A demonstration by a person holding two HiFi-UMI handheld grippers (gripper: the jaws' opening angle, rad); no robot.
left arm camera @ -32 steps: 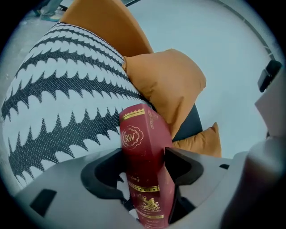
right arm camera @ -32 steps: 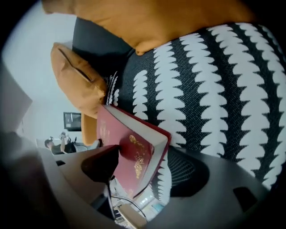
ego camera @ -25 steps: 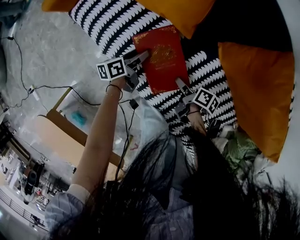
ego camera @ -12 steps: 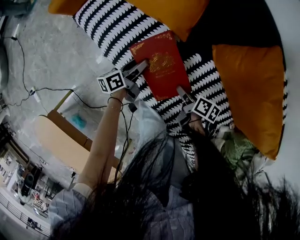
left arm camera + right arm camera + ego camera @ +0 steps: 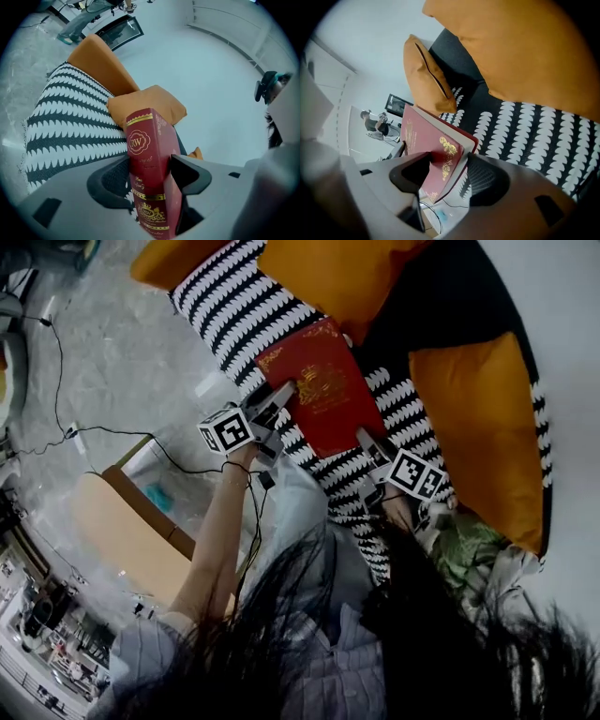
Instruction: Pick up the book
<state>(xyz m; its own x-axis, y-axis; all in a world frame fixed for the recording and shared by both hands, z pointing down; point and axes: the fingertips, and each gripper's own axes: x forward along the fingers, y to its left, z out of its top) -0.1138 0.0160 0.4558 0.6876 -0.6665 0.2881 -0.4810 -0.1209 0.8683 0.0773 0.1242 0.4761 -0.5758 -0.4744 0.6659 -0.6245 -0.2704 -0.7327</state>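
Up comes the red book [image 5: 323,385], clear of the striped sofa seat [image 5: 225,306] it lay on a second ago. The left gripper [image 5: 281,397] has its jaws clamped across the spine side, and the right gripper [image 5: 368,440] jaws pinch the near end. The book's long axis points away from the person, so each hand carries its share.
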